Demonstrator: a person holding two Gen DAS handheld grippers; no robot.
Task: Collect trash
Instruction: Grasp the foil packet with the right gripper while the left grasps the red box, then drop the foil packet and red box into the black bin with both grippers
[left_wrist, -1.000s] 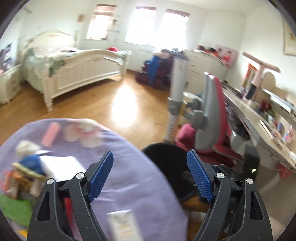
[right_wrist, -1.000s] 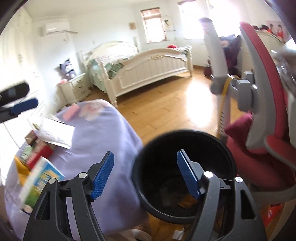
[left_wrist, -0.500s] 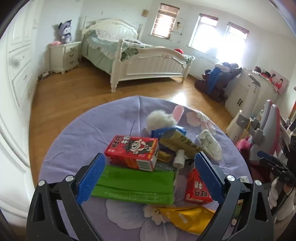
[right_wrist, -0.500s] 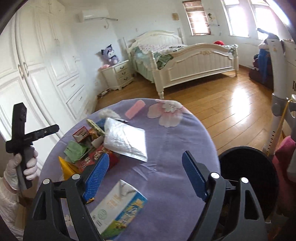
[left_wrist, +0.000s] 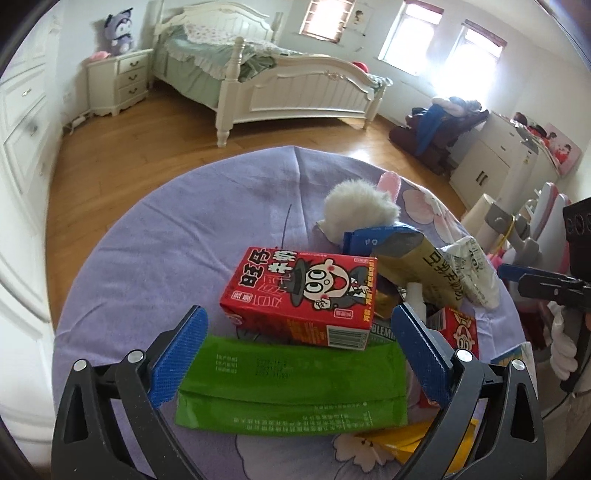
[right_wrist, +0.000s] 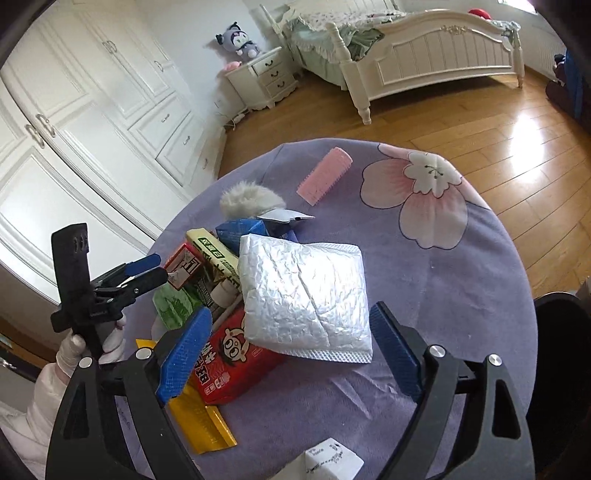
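Closer now: cluttered purple tablecloth (left_wrist: 184, 229), bedroom beyond.

Your left gripper (left_wrist: 295, 347) and right gripper (right_wrist: 290, 347) look alike: black plastic frames with triangular cut-outs, silver screws at the joints, and fingers (left_wrist: 181, 354) faced with textured blue pads. Your left hand (right_wrist: 70, 350) wears a white glove with a white sleeve, gripping a black handle.
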